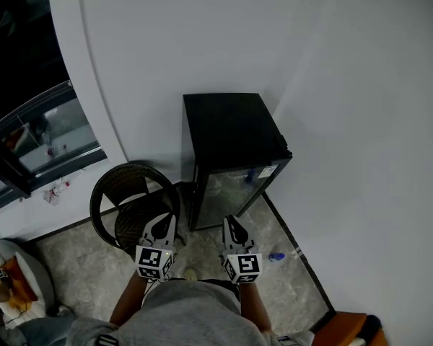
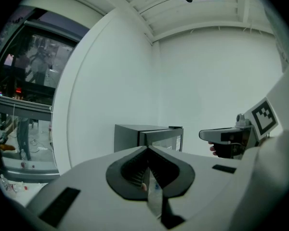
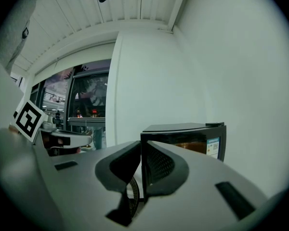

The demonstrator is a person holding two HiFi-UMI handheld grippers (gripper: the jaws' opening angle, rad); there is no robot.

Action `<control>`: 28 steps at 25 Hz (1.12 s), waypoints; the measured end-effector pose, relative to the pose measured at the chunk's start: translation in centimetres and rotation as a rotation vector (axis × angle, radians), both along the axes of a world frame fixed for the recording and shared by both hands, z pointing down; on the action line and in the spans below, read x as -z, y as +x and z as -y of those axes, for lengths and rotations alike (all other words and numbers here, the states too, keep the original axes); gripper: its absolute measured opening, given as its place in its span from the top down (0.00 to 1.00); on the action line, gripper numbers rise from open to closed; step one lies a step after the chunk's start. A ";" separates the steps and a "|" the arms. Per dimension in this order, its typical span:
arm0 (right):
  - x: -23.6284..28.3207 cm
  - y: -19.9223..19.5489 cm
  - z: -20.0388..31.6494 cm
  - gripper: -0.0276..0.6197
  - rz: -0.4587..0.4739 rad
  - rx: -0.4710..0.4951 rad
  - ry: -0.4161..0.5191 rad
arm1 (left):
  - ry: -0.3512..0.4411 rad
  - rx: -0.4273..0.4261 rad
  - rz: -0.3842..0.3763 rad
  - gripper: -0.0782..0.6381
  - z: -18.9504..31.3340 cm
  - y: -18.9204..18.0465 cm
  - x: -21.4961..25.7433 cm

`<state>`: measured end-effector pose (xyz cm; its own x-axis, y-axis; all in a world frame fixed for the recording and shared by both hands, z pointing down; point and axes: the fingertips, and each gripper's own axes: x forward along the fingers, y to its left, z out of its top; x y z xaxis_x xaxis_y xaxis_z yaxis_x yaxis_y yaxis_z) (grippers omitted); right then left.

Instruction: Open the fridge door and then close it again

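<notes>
Little shows through the dark glass fridge door (image 1: 231,189).

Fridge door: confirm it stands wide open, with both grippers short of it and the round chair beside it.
Wrong: the fridge door is shut, as the head view shows. The left gripper and right gripper are short of it, and the round chair stands beside it.

Fridge in the corner, chair to its left.
The fridge (image 1: 234,150) stands on the floor (image 1: 281,290) against the back wall, close to the side wall on its right. A chair (image 1: 133,200) sits just left of it. The left tool (image 1: 162,223) and right tool (image 1: 233,226) hang side by side before the fridge's front.
</notes>
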<state>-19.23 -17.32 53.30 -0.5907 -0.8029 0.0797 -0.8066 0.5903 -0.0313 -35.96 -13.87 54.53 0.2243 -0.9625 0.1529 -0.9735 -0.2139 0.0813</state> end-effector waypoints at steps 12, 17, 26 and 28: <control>0.1 -0.2 0.4 0.88 0.000 -0.007 0.009 | 0.002 -0.012 0.000 0.88 0.6 -0.1 -0.1; 0.1 -0.3 0.5 0.88 -0.002 -0.005 0.009 | 0.000 -0.013 0.000 0.88 0.7 -0.3 -0.1; -0.2 -0.8 1.1 0.88 -0.005 -0.008 0.008 | -0.009 -0.015 0.003 0.88 1.3 -0.6 -0.6; -0.3 -0.8 1.2 0.88 -0.006 -0.010 0.010 | -0.009 -0.015 0.004 0.88 1.4 -0.7 -0.8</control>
